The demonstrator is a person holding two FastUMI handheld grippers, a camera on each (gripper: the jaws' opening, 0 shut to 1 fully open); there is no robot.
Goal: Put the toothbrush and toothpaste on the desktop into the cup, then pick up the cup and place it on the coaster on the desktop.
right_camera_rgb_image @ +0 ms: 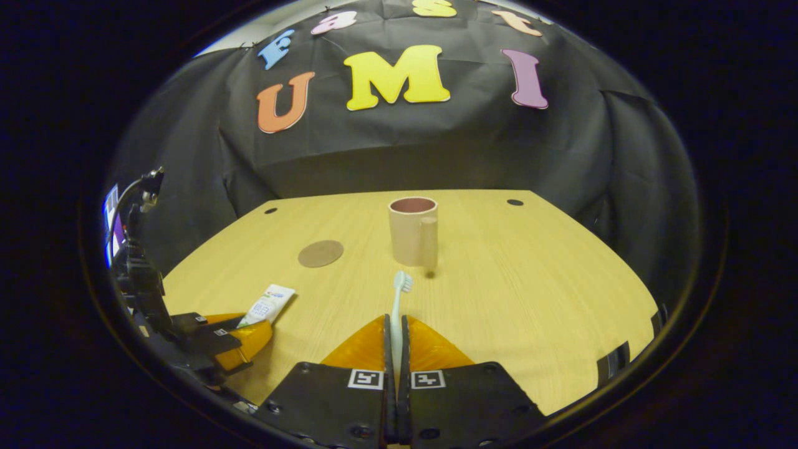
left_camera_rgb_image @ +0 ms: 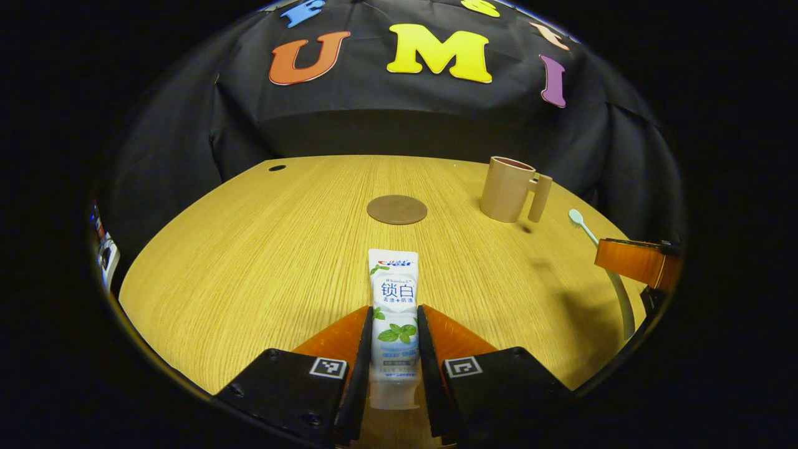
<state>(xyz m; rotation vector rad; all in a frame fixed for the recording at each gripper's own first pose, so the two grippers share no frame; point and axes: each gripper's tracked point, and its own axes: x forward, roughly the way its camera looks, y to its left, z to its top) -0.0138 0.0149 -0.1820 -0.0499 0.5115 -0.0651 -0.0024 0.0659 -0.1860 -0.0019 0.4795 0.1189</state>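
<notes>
Your left gripper [left_camera_rgb_image: 394, 324] is closed on the toothpaste [left_camera_rgb_image: 393, 299], both fingers against its sides, the tube running straight ahead, seemingly flat on the desk [left_camera_rgb_image: 249, 262]. Your right gripper [right_camera_rgb_image: 394, 330] is pinched shut on the toothbrush [right_camera_rgb_image: 397, 305], whose handle points forward, bristles toward the cup [right_camera_rgb_image: 413, 231]. That cup stands upright just beyond the brush head, mouth open, handle facing you, so the right hand looks nearer. The tube is white with green leaves. Farther left lies the coaster [right_camera_rgb_image: 320, 253], bare.
</notes>
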